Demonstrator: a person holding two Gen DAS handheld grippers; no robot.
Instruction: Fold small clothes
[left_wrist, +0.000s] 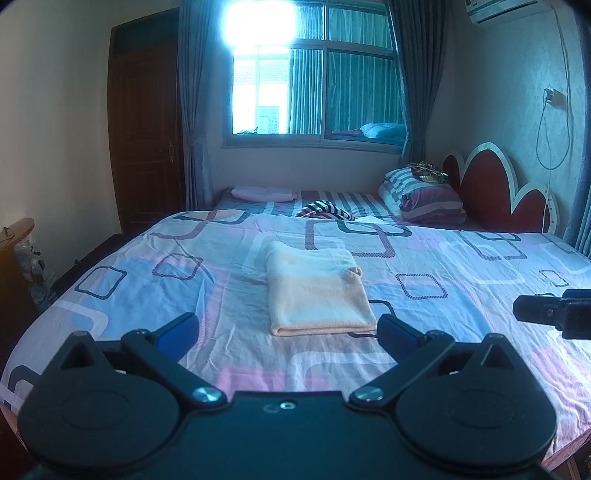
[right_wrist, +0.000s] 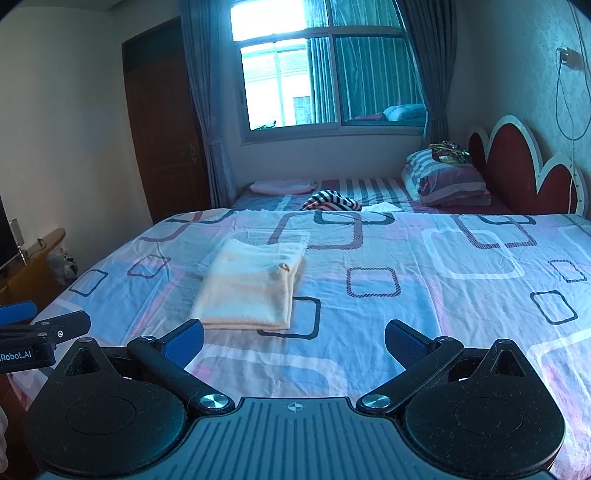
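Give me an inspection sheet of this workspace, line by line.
Surface: bed sheet, patterned, wrinkled.
Job's things: folded peach garment lying flat mid-bed.
Clutter: striped cloth, pink folded cloth, stacked pillows at the far side.
Grippers: left tool open, empty; right tool open, empty; neither touches the garment.
Cables: charger cable hanging from a wall socket.
Surroundings: window, curtains, wooden door, red headboard.
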